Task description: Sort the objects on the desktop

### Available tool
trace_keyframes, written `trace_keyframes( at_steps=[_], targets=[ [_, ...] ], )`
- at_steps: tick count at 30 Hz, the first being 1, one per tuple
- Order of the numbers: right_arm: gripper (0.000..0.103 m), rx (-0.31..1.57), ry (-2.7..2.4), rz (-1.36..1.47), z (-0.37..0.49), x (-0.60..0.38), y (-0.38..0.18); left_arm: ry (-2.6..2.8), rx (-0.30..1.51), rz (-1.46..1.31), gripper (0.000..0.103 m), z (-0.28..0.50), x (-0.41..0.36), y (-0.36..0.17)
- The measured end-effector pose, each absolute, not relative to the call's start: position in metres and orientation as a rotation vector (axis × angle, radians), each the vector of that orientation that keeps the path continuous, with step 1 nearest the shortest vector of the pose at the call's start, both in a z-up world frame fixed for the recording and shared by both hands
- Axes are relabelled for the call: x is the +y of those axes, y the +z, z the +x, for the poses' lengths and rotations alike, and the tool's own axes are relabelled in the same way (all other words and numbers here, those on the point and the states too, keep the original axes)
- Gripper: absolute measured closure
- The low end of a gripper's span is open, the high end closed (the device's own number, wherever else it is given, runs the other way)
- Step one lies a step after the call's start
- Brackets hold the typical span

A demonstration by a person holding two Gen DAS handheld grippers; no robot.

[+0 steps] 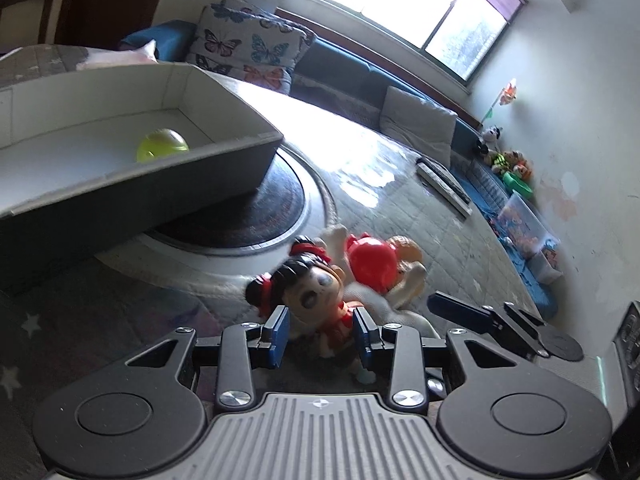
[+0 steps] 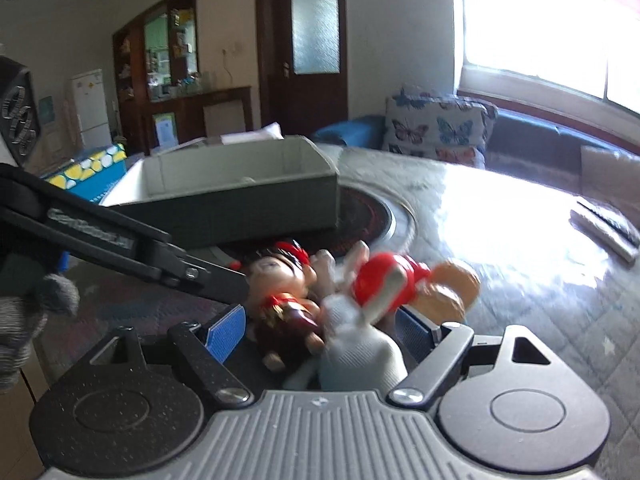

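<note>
Doll (image 1: 316, 292) lies on table (image 1: 380, 184) by the box (image 1: 168, 176), clamped in left gripper (image 1: 322, 334). Right gripper (image 2: 322, 330) open around blurred white figure (image 2: 360, 344). Only the left view shows yellow ball (image 1: 162, 144) inside box.

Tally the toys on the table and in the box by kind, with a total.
Dolls: 1, black-haired doll
White plush figures: 1, plush, red piece and orange piece beside it
Balls: 1, yellow-green ball in the box
Total: 3
</note>
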State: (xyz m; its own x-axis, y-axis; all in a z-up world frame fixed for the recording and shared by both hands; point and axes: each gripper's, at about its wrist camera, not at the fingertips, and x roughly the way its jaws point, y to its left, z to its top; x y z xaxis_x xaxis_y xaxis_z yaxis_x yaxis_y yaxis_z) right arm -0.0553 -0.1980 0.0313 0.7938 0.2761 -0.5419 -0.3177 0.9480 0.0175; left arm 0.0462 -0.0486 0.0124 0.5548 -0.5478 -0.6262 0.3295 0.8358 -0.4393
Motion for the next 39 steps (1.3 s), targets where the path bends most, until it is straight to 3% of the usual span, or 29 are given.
trace_keyframes(
  at_steps=[7,16,24,28,39],
  targets=[
    [0.02,0.574,0.401,-0.109,-0.054,-0.172,0.036,-0.491,0.811,-0.288,0.066,0.064,-0.038,0.016],
    [0.036,0.654,0.379,-0.147,-0.042,-0.166,0.019,-0.538,0.832,-0.279,0.066,0.086,-0.041,0.011],
    [0.041,0.677,0.357,-0.223,-0.032,-0.159,0.013,-0.559,0.858,-0.305,0.063,0.1,-0.039,0.0],
    [0.052,0.697,0.34,-0.217,-0.024,-0.161,0.009,-0.573,0.863,-0.331,0.06,0.106,-0.038,-0.005],
    [0.052,0.703,0.344,-0.21,-0.017,-0.161,0.009,-0.591,0.886,-0.401,0.058,0.112,-0.032,-0.011]
  ],
)
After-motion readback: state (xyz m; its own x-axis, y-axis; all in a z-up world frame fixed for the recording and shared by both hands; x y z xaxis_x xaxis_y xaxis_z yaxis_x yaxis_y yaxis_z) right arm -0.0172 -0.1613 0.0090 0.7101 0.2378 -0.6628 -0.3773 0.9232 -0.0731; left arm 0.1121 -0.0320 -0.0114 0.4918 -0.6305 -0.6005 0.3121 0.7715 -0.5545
